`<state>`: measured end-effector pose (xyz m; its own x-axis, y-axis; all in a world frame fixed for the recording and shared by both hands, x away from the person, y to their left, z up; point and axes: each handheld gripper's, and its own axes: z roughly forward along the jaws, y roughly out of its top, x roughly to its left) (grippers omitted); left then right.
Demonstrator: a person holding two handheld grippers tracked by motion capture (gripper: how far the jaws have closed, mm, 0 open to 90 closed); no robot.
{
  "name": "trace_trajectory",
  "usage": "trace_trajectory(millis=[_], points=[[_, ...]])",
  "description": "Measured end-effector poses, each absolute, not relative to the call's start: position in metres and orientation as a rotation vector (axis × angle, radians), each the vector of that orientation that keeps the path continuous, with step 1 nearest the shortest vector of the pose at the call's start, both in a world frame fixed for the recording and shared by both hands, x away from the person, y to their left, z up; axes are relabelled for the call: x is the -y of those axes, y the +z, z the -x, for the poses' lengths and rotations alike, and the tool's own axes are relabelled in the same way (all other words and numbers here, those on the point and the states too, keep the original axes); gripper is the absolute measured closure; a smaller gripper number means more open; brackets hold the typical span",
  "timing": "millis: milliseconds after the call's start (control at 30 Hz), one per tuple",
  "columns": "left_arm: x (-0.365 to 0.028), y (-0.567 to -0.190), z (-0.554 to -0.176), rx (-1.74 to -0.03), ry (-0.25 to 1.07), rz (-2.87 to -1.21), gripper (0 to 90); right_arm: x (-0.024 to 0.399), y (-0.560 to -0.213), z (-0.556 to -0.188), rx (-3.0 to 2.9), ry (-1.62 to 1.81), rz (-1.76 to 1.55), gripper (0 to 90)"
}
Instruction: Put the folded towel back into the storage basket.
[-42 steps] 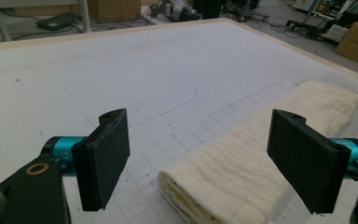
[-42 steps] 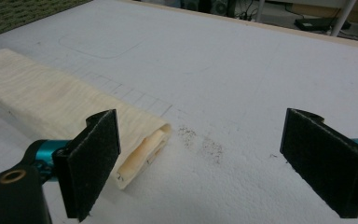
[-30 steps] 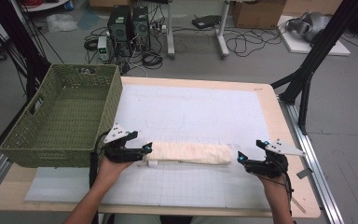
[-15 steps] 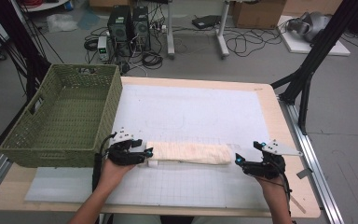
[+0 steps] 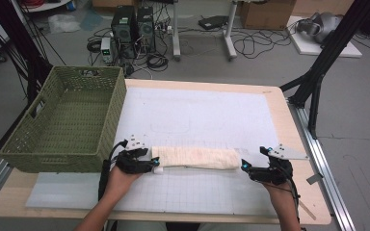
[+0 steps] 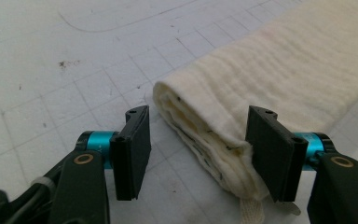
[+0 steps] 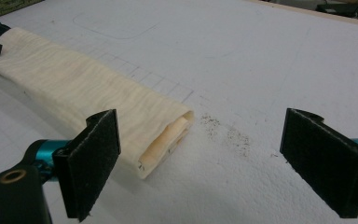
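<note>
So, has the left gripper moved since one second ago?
Yes. The left gripper has shifted a little toward the towel, away from the basket, and its jaws have been closing around the towel's end.

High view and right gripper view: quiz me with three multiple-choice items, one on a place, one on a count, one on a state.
1. In the high view, where is the green woven plastic basket relative to the folded cream cloth towel?
A. To its left
B. To its right
C. On top of it

2. How many towels lie on the white gridded mat?
A. One
B. Two
C. Three

3. The right claw is:
A. Open
B. Shut on the towel
C. Shut on the basket's rim

Answers: 1 A, the basket sits at the towel's left end. 2 A, a single folded towel. 3 A, its jaws stand wide apart, pressing nothing.
</note>
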<state>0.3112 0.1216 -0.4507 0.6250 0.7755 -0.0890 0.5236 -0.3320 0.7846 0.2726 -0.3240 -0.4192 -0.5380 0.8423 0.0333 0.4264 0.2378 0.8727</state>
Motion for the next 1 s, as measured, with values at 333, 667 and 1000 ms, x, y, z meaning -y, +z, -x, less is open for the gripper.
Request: trace_trajectory(millis=[333, 667, 1000], points=[[-0.1206, -0.4479, -0.3105, -1.02, 0.344, -2.039, 37.3, 0.3238, -0.4196, -0.2718, -2.069, 1.242, -1.165, 11.4], [-0.1194, -0.4472, -0.3098, -1.009, 0.315, -2.036, 59.6, 0.3218, -0.4197, -0.2721, -2.081, 1.239, -1.167, 11.5], [-0.1145, -0.4461, -0.3083, -0.969, 0.352, -2.035, 82.0, 0.317, -0.4207, -0.2742, -2.097, 1.25, -1.166, 11.6]])
